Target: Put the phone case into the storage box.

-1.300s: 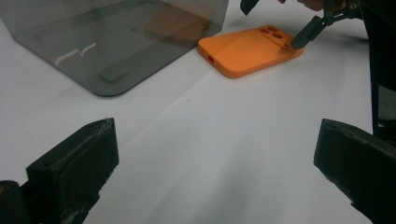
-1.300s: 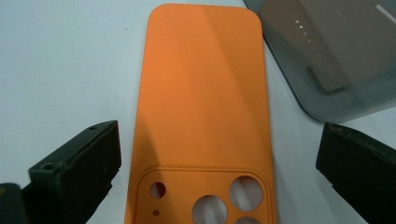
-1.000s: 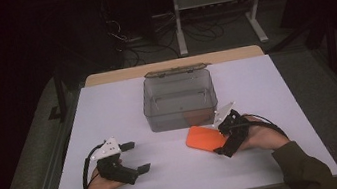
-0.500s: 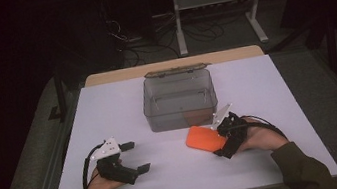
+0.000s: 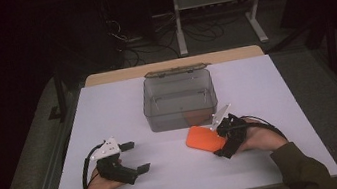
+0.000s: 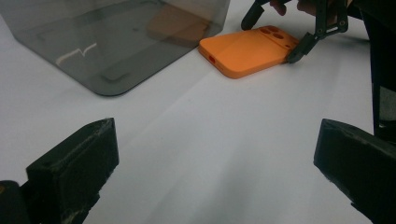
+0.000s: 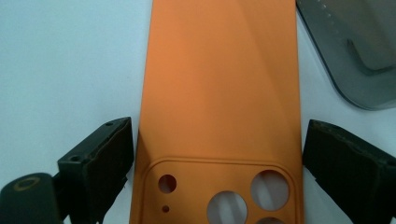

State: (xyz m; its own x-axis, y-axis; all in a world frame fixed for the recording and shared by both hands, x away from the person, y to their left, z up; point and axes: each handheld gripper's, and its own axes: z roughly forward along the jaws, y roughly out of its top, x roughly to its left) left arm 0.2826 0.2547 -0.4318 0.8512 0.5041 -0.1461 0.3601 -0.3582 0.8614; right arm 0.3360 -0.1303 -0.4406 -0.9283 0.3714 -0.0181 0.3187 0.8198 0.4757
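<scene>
The right gripper (image 5: pixel 223 136) has its jaws spread a little wider than the orange phone case (image 7: pixel 219 93) and set one on each long edge at the camera-cutout end, with a thin gap visible on both sides, so nothing is clamped yet. The case lies flat on the white table (image 5: pixel 266 85), back up, its long axis running straight away from these jaws toward the near wall of the smoky clear box (image 5: pixel 179 98), which it stops just short of. Closing across its width looks like the likely next move. The right hand (image 5: pixel 256 137) rests low on the table, angled inward toward the box. The left gripper (image 5: pixel 128 157) sits well apart on the other side, jaws wide and empty, pointed across bare table toward the case, forearm lying still at the near edge
</scene>
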